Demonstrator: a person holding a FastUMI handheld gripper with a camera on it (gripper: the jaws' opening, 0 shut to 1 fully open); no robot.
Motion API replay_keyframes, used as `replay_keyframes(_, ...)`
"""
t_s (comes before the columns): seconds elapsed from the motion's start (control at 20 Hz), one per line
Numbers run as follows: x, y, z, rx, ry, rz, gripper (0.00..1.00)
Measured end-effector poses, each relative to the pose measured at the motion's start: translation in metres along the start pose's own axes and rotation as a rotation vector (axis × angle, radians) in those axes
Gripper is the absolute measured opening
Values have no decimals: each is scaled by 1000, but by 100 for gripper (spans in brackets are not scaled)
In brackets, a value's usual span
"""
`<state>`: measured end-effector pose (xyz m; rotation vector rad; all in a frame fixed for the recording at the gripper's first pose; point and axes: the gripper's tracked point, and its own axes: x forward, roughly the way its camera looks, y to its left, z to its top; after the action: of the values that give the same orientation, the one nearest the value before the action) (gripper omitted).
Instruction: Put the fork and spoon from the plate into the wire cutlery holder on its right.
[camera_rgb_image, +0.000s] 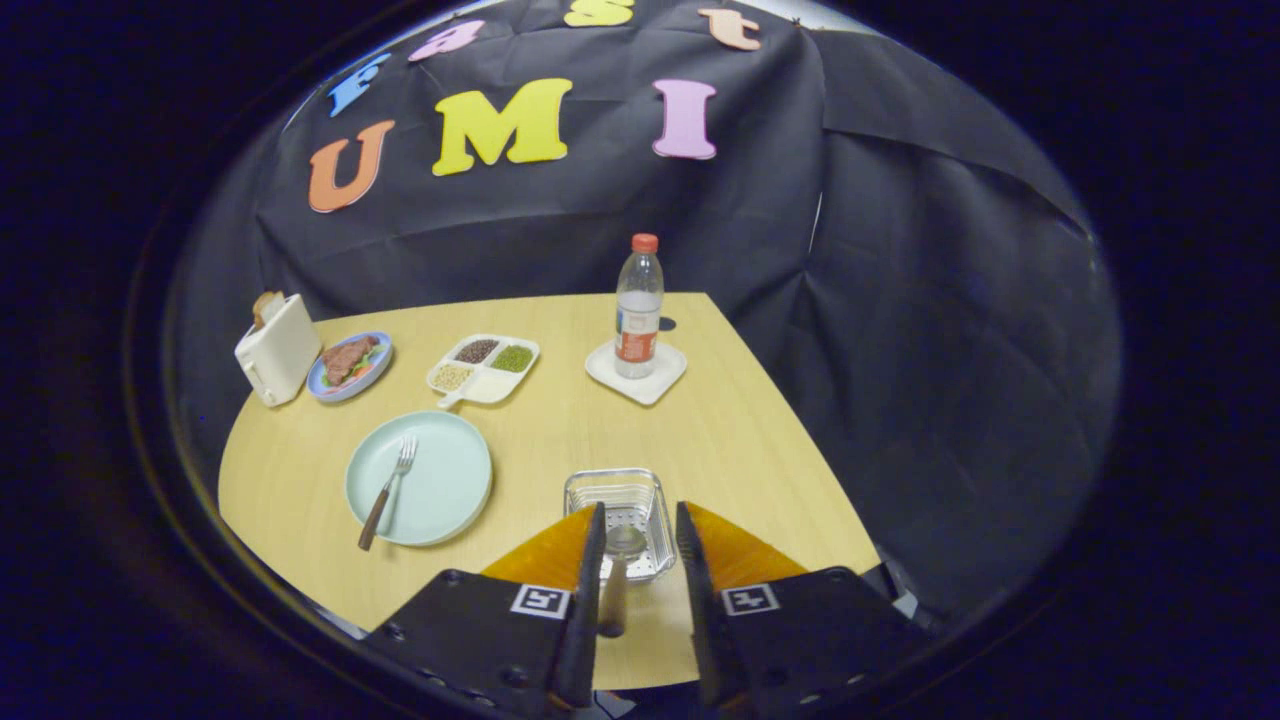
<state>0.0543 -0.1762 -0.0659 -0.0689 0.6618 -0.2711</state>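
**Lowering the spoon into the holder**

Hovering over the wire cutlery holder (613, 512), the gripper (640, 535) has its fingers spread apart, and the spoon (617, 575) lies between them against the left finger, bowl forward over the basket's near part, wooden handle trailing back. Whether either finger presses on it cannot be told; the right one looks clear. By my judgement the spoon is being dropped: keep the fingers low over the basket and let the handle clear the near rim. The fork (389, 489) lies on the pale plate (455, 495) to the holder's left, tines away. A water bottle (638, 305) stands beyond, well apart.
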Motion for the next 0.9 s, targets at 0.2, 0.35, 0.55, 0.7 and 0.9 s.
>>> replay_keyframes(0.2, -18, 12, 25, -65, -148, -15, 58)
replay_keyframes(0.35, -33, 24, 38, -85, -234, -18, 71)
replay_keyframes(0.55, -54, 49, 52, -61, -329, 20, 82)
replay_keyframes(0.7, -65, 78, 60, -33, -394, 74, 92)
replay_keyframes(0.9, -63, 113, 58, -21, -400, 122, 95)
